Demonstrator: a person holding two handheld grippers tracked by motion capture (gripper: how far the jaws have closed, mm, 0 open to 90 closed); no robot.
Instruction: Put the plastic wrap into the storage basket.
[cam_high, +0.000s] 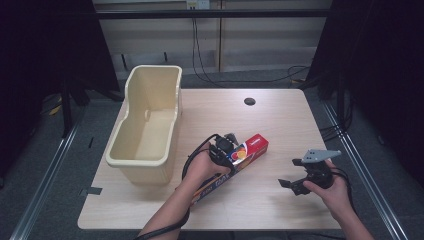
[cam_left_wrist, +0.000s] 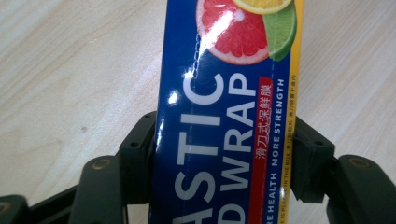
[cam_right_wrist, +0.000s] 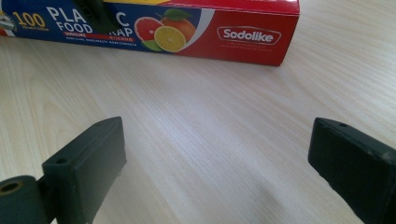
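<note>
A long blue and red plastic food wrap box (cam_high: 247, 150) lies slanted on the wooden table (cam_high: 280, 120) near its middle. My left gripper (cam_high: 226, 151) is shut on the plastic wrap box (cam_left_wrist: 224, 121), one black jaw pressed against each long side. In the right gripper view the box (cam_right_wrist: 187, 23) lies across the far side of the table. My right gripper (cam_high: 294, 175) sits at the front right, tilted, open with nothing between its wide-apart jaws (cam_right_wrist: 215, 163).
A cream plastic basket (cam_high: 131, 154) stands empty on the table's left part, just left of the box. A dark round hole (cam_high: 249, 101) sits near the table's far edge. Cables run along the floor behind.
</note>
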